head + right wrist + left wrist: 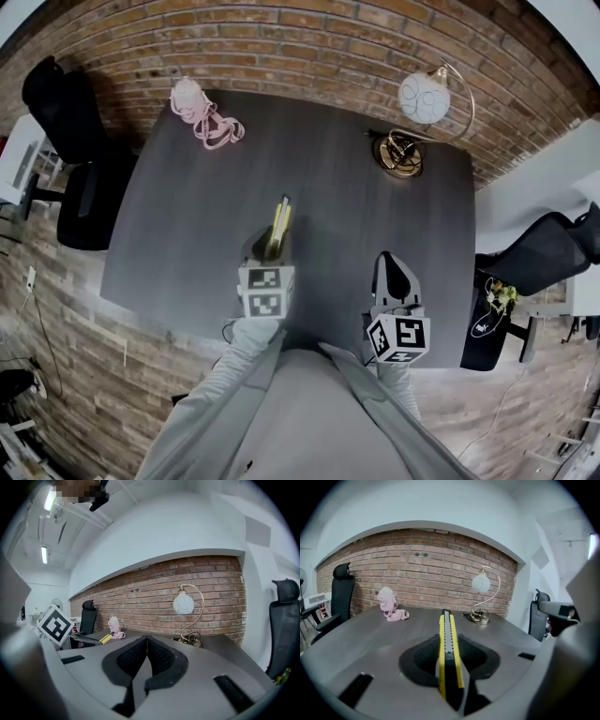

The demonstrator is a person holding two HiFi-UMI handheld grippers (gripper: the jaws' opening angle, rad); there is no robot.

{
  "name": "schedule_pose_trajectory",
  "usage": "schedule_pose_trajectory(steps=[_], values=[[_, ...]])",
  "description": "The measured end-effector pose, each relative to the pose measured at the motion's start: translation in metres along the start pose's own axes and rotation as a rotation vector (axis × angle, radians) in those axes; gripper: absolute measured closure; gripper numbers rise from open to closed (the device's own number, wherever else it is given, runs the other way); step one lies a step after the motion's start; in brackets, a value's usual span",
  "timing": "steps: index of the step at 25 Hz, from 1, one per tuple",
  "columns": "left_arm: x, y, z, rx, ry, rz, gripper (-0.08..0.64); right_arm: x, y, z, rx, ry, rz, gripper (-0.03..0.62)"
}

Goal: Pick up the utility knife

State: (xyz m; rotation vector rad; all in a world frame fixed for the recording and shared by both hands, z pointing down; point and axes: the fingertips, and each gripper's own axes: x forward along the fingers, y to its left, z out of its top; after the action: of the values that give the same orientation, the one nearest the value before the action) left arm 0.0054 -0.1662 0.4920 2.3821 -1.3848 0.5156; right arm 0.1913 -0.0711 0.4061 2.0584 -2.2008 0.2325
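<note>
A yellow and black utility knife (448,653) stands on edge between the jaws of my left gripper (449,660), which is shut on it. The knife is lifted above the dark table (309,187) and sticks out forward past the jaws. From the head view the knife (279,225) points away from me, with the left gripper (269,251) behind it. My right gripper (392,277) hangs to the right, near the table's front edge. Its jaws (144,660) are shut with nothing between them. In the right gripper view the knife (106,638) shows far left.
A pink bottle with a cord (202,114) lies at the table's back left. A gold lamp with a white globe (417,122) stands at the back right. Black office chairs (70,141) flank the table, in front of a brick wall.
</note>
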Motion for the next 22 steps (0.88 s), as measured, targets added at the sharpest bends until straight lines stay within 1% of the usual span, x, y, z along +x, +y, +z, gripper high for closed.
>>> schedule_pose_trajectory(steps=[7,12,16,22], values=[[-0.03,-0.001,0.056,0.018,-0.148,-0.053,0.43,0.003,0.004,0.023,-0.013,-0.048,-0.008,0.575],[-0.064,0.002,0.083,0.037,-0.236,-0.072,0.43,0.004,0.004,0.031,-0.032,-0.057,-0.002,0.575],[-0.09,0.007,0.097,0.051,-0.291,-0.079,0.43,0.004,0.006,0.036,-0.041,-0.066,-0.002,0.575],[-0.115,0.01,0.103,0.06,-0.329,-0.087,0.43,0.001,0.008,0.043,-0.057,-0.075,0.002,0.575]])
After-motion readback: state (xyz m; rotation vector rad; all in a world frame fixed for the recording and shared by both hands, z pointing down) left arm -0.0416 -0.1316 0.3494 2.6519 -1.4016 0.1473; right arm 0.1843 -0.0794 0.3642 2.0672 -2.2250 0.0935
